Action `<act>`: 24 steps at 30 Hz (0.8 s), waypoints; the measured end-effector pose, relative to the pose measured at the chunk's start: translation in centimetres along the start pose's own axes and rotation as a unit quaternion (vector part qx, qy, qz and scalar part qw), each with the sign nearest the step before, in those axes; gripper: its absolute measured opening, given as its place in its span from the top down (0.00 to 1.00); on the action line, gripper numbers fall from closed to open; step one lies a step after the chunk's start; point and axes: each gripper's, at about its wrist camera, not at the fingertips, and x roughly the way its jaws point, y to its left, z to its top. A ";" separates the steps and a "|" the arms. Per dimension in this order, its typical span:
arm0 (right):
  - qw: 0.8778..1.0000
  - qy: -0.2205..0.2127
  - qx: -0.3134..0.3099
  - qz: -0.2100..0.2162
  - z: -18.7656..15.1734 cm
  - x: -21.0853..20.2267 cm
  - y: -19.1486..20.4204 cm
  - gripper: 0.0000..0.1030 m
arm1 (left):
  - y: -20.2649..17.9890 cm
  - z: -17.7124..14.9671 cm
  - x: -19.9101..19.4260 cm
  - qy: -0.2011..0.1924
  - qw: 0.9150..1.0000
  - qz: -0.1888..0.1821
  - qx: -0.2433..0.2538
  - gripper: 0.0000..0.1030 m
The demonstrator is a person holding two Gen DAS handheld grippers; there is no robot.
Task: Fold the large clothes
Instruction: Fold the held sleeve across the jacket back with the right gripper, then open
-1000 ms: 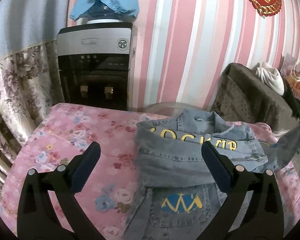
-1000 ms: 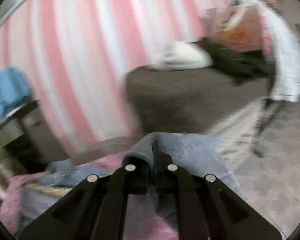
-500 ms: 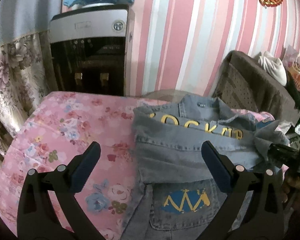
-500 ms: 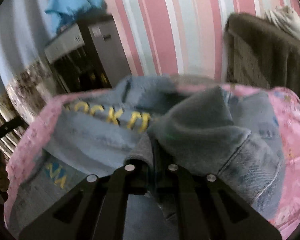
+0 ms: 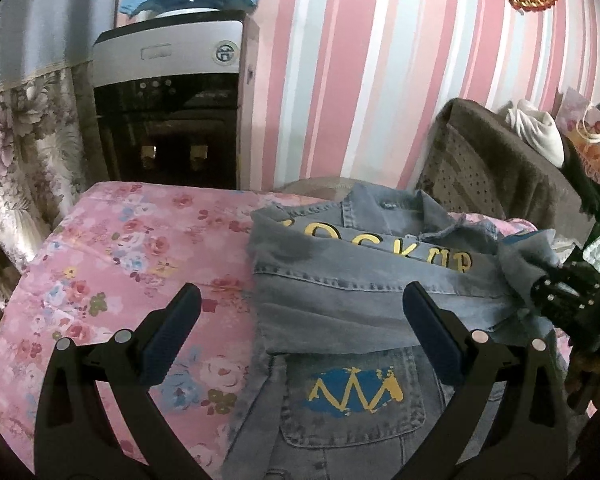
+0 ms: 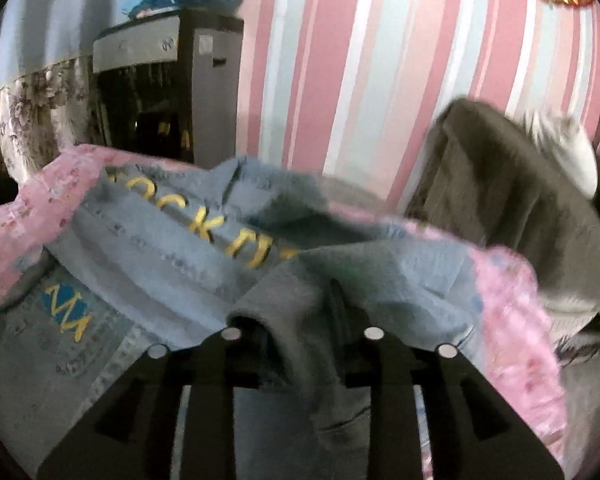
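Note:
A light blue denim jacket [image 5: 364,304] with yellow lettering lies on the pink floral bedspread [image 5: 112,272], one sleeve folded across it. It also shows in the right wrist view [image 6: 160,248]. My left gripper [image 5: 300,328] is open and empty, held above the jacket's left edge. My right gripper [image 6: 300,344] has its jaws parted a little, with a bunched denim sleeve [image 6: 312,300] lying between them; it also shows at the right edge of the left wrist view [image 5: 564,296].
A black and silver water dispenser [image 5: 172,112] with a blue cloth on top stands against the striped wall behind the bed. A brown covered chair [image 5: 496,172] with white cloth stands at the right. A floral curtain [image 5: 24,152] hangs at the left.
My right gripper carried the sleeve leftward over the jacket, and its jaws have parted from tightly shut. My left gripper stayed open and shifted slightly.

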 end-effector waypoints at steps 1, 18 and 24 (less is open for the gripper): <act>1.000 -0.008 0.001 0.005 0.5 -0.2 0.1 0.74 | 0.3 0.1 -0.3 -0.003 1.000 0.001 -0.003 0.03; 0.997 0.054 -0.049 -0.011 -0.8 2.9 6.8 0.45 | 6.7 0.5 -0.9 -0.011 0.999 0.015 -0.035 0.03; 0.998 -0.005 -0.026 -0.055 -1.6 -2.4 4.7 0.17 | 5.7 0.1 -0.9 -0.011 0.999 -0.001 -0.035 0.03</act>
